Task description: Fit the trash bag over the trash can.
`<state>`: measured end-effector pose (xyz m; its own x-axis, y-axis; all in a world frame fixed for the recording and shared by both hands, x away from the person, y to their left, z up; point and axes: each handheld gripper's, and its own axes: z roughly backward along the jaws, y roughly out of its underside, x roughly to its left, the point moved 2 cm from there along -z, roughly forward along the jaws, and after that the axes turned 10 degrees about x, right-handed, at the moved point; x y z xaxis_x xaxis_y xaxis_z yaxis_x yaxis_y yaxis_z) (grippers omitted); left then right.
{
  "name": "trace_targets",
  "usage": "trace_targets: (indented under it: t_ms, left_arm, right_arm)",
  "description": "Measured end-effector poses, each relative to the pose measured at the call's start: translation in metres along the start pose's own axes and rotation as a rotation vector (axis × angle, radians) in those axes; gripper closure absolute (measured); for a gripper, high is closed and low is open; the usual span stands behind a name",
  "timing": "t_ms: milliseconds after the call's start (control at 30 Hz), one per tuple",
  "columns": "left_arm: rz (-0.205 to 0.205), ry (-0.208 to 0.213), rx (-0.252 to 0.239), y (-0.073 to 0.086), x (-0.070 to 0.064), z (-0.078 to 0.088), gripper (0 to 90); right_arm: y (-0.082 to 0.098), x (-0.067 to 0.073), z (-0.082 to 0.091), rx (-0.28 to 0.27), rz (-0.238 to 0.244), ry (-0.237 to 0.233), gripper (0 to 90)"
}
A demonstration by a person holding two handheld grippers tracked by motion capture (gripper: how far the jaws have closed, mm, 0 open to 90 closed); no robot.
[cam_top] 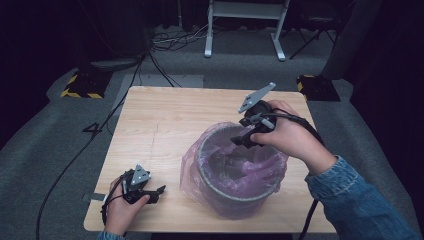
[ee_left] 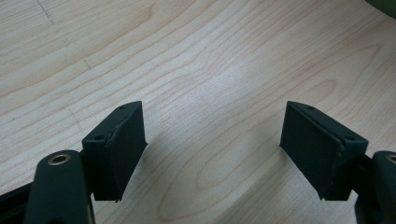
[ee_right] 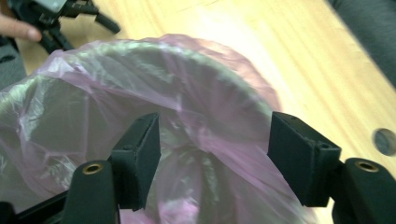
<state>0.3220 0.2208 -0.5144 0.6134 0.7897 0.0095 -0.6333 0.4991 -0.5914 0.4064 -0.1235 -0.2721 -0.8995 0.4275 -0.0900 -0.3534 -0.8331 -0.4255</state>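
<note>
Right tool (cam_top: 245, 134) hangs over the far rim of the bin (cam_top: 235, 197), its two black jaws parted wide with nothing pressed between them. Seen from the right gripper view, that tool (ee_right: 212, 154) looks down between its pads (ee_right: 140, 158) into the bin's mouth, where the pink bag (ee_right: 140, 79) lines the inside and folds over the rim; the film lies below the jaws, and I cannot tell whether it touches them. A grey three-cornered plate (cam_top: 256, 97) sticks up from the back of the tool, and a hand in a denim sleeve (cam_top: 360, 200) holds it from the right.

Below and around the right tool, the bag (cam_top: 192, 165) spills over the bin's edge and bunches down its outer wall on the side toward the left tool. The bin stands upright on the worktop (cam_top: 160, 115), toward its near right part.

Left tool (cam_top: 159, 190) lies well apart from the bin, low on the worktop near its front left corner, held in the other hand (cam_top: 120, 210). Its jaws stand open too; in the left gripper view the tool (ee_left: 212, 149) has bare wood (ee_left: 210, 70) between and ahead of its pads.
</note>
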Motion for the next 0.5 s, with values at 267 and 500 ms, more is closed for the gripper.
trace_targets:
  t_ms: [267,500]
  left_arm:
    - [0.0,-0.009,0.004,0.0,0.001,0.0,22.2]
    - [0.0,-0.011,0.015,0.0,0.002,-0.002,22.1]
  right_arm:
    - [0.029,-0.018,0.026,-0.071,-0.085,0.059,32.2]
    - [0.056,-0.027,0.042,-0.103,-0.136,0.106,31.1]
